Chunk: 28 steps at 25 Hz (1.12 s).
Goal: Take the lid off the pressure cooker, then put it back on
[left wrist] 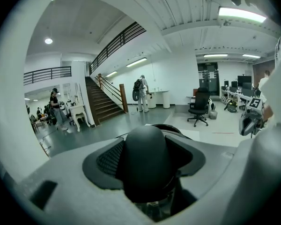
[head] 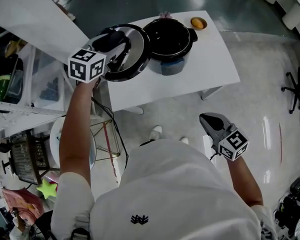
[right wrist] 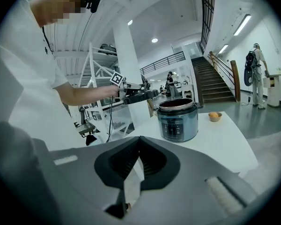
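The blue pressure cooker pot (head: 167, 40) stands open on the white table (head: 210, 64), its dark inside showing. The black lid (head: 135, 54) hangs in the air just left of the pot, over the table's left edge and tilted. My left gripper (head: 112, 46) is shut on the lid's black handle (left wrist: 145, 163), which fills the space between its jaws. The right gripper view shows the pot (right wrist: 179, 118) and the raised lid (right wrist: 138, 96) from the side. My right gripper (head: 212, 120) is held low near my body, away from the table, jaws together and empty.
A small bowl with an orange thing (head: 198, 22) sits at the table's far right corner. White shelving with bins (head: 20, 84) stands to the left. An office chair (head: 295, 89) is at the right edge. A person (left wrist: 141, 93) stands far off by the stairs.
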{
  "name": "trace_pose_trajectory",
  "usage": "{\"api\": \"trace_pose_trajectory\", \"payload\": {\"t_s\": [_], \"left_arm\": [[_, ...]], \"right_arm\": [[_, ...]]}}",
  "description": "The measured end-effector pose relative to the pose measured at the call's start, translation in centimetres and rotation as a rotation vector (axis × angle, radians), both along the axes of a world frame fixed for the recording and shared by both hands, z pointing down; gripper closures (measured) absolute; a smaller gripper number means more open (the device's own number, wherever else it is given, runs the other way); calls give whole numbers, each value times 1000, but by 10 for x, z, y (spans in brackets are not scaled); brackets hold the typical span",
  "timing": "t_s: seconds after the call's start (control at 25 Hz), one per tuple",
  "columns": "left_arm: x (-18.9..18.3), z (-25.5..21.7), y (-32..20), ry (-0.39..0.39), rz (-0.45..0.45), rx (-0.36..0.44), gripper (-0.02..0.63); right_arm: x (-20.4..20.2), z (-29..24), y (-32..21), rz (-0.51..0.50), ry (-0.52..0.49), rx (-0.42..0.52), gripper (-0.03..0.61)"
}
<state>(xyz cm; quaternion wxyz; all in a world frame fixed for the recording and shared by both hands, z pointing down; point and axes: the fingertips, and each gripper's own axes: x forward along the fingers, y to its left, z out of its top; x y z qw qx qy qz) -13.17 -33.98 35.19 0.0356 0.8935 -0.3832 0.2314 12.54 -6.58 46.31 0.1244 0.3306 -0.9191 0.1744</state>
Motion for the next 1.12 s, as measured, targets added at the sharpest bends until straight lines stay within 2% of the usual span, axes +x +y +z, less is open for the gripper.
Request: {"api": "trace_pose_trajectory", "payload": {"t_s": [0.48, 1.12], "left_arm": [[-40, 29, 22, -9, -72, -33, 331], [-65, 96, 40, -9, -123, -73, 331]], "right_arm": [[-19, 2, -5, -57, 8, -5, 565], [-35, 5, -5, -46, 44, -25, 565]]}}
